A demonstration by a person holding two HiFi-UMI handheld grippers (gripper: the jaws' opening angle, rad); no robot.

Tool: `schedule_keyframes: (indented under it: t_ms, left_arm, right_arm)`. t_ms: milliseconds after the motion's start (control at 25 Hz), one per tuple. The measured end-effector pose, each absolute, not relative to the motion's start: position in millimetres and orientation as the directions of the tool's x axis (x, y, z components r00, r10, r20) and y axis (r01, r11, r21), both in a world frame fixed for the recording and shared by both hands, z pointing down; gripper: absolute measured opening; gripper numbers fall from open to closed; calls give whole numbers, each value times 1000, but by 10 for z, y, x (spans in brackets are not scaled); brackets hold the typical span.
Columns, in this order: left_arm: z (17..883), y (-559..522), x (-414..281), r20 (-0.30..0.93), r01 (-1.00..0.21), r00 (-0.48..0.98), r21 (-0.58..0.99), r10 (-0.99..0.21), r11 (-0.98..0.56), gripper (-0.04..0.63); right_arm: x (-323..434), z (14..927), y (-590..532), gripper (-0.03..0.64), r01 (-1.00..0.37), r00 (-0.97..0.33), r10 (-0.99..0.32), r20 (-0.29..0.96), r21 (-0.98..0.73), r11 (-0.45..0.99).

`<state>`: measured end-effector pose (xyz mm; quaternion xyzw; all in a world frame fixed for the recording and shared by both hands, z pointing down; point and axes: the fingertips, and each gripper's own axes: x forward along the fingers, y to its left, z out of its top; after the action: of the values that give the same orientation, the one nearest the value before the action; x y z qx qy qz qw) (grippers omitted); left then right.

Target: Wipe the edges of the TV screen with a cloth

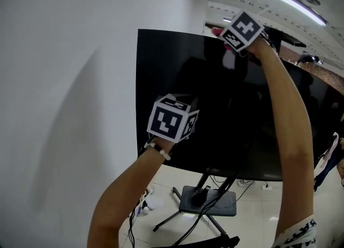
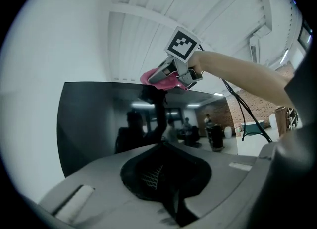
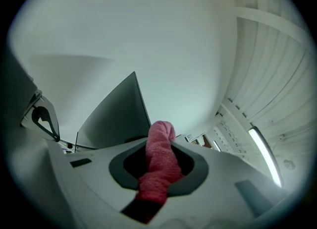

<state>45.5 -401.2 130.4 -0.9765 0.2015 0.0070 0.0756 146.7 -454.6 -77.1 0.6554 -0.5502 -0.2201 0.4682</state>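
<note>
A large black TV screen (image 1: 177, 70) stands on a floor stand beside a white wall. My right gripper (image 1: 230, 35) is raised to the TV's top edge, near its left corner, shut on a pink cloth (image 1: 217, 31) that lies over that edge. In the right gripper view the rolled pink cloth (image 3: 158, 161) sticks out between the jaws, with the TV (image 3: 119, 116) seen edge-on beyond it. My left gripper (image 1: 183, 107) hangs in front of the screen's lower left part, shut with nothing in it. Its own view shows the screen (image 2: 94, 119), the right gripper (image 2: 171, 73) and the cloth (image 2: 159, 81) on the top edge.
The white wall (image 1: 64, 107) runs close along the TV's left side. The stand's base (image 1: 207, 201) and loose cables (image 1: 134, 217) lie on the pale floor below. A ceiling strip light (image 1: 285, 0) is overhead. Further furniture shows at the far right (image 1: 333, 155).
</note>
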Motion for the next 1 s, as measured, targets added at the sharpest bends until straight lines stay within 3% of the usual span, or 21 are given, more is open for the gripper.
schedule_keyframes:
  t_ms: [720, 840, 1000]
  left_arm:
    - [1534, -4981, -1072, -40, -668, 743, -98, -668, -737, 2]
    - [1540, -5055, -1358, -53, -708, 705, -93, -707, -700, 2]
    - [1629, -5026, -1719, -45, -738, 674, -80, -737, -670, 2]
  right_arm:
    - [-558, -685, -6092, 77, -430, 9, -974, 225, 881, 200]
    - [-893, -661, -6219, 77, -491, -90, -970, 227, 837, 242]
    - [-1406, -571, -6157, 77, -694, -290, -946, 145, 649, 312]
